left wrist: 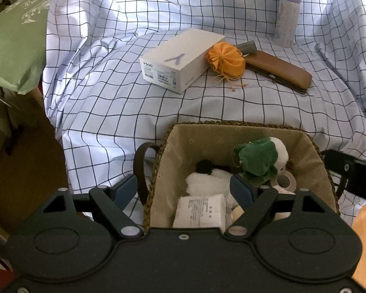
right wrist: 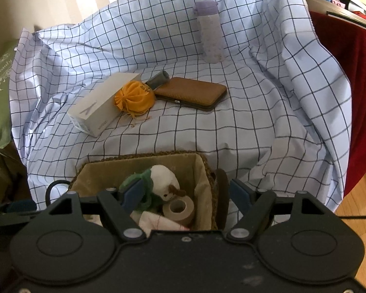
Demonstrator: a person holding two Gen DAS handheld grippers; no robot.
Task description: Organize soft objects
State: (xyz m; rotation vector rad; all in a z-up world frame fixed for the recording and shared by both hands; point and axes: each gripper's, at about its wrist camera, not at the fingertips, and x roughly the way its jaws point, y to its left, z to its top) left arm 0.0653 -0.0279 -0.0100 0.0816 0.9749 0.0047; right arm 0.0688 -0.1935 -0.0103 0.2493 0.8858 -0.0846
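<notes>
A woven basket [left wrist: 310,146] [right wrist: 202,168] with a beige liner sits at the near edge of the checked cloth. It holds a green and white plush [left wrist: 261,161] [right wrist: 163,180], a white fluffy toy [left wrist: 207,183], a white packet [left wrist: 200,210] and a tape roll [right wrist: 179,208]. An orange drawstring pouch [left wrist: 228,59] [right wrist: 135,97] lies farther back against a white box [left wrist: 178,58] [right wrist: 100,107]. My left gripper [left wrist: 184,186] is open, straddling the basket's left rim. My right gripper [right wrist: 186,190] is open, straddling its right rim.
A brown case [left wrist: 280,70] [right wrist: 192,92], a grey tube [left wrist: 247,47] [right wrist: 158,78] and a lilac bottle [left wrist: 287,15] [right wrist: 208,31] stand on the checked cloth [left wrist: 109,112] [right wrist: 256,127]. A green bag [left wrist: 12,39] is at left, red fabric [right wrist: 353,73] at right.
</notes>
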